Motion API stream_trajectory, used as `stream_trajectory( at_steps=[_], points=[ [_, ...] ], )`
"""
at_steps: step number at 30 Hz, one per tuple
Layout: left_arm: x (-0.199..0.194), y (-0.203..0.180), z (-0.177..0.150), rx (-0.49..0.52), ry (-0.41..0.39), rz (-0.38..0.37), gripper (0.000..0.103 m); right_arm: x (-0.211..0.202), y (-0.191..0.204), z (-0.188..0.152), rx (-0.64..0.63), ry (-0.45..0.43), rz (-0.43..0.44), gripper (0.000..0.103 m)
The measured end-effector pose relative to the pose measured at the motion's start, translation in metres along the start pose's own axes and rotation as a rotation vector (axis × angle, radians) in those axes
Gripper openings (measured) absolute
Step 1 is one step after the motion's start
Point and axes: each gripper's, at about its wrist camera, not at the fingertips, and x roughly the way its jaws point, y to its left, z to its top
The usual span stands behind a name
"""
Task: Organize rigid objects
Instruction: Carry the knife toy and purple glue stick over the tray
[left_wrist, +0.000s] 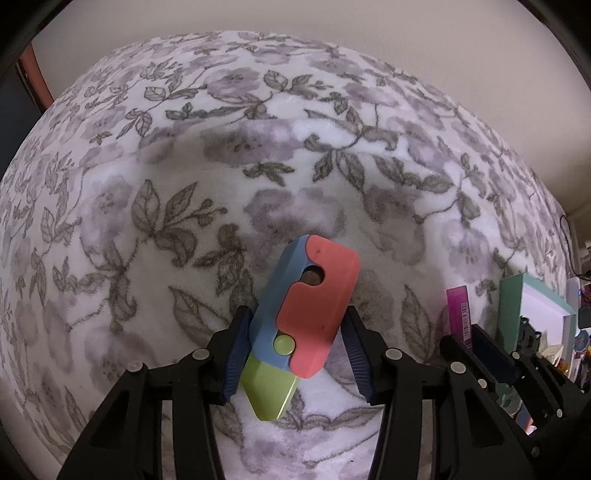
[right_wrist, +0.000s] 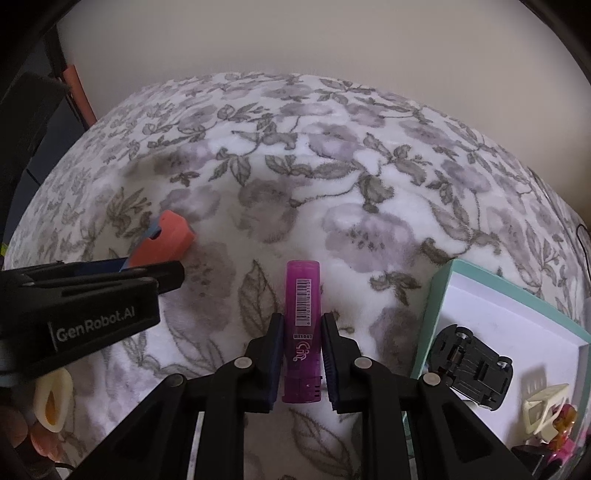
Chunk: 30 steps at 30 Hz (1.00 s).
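Observation:
A toy knife (left_wrist: 317, 295) with a red and blue handle and a green tip stands tilted between the pads of my left gripper (left_wrist: 295, 350), which is shut on it, green tip hanging over the floral blanket (left_wrist: 184, 184). From the right wrist view only the toy's red top (right_wrist: 168, 238) shows beyond the left gripper's black body (right_wrist: 92, 314). My right gripper (right_wrist: 301, 354) is shut on a purple lighter (right_wrist: 302, 295) with a barcode label, held lengthwise over the blanket. The same lighter (left_wrist: 458, 314) appears at the right of the left wrist view.
A teal box (right_wrist: 439, 295) with a white inside sits at the right and holds a black toy car (right_wrist: 476, 369), a cream hair clip (right_wrist: 543, 410) and small pink and orange items. A cream and orange object (right_wrist: 51, 398) lies at the lower left. A wall stands behind the blanket.

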Motion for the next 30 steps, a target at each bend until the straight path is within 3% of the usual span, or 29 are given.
stream_trajectory(
  at_steps=[30],
  points=[
    [-0.091, -0.018, 0.002, 0.003, -0.216, -0.067, 0.051, -0.062, -0.032, -0.015, 0.093, -0.067, 0.004, 0.021]
  ],
)
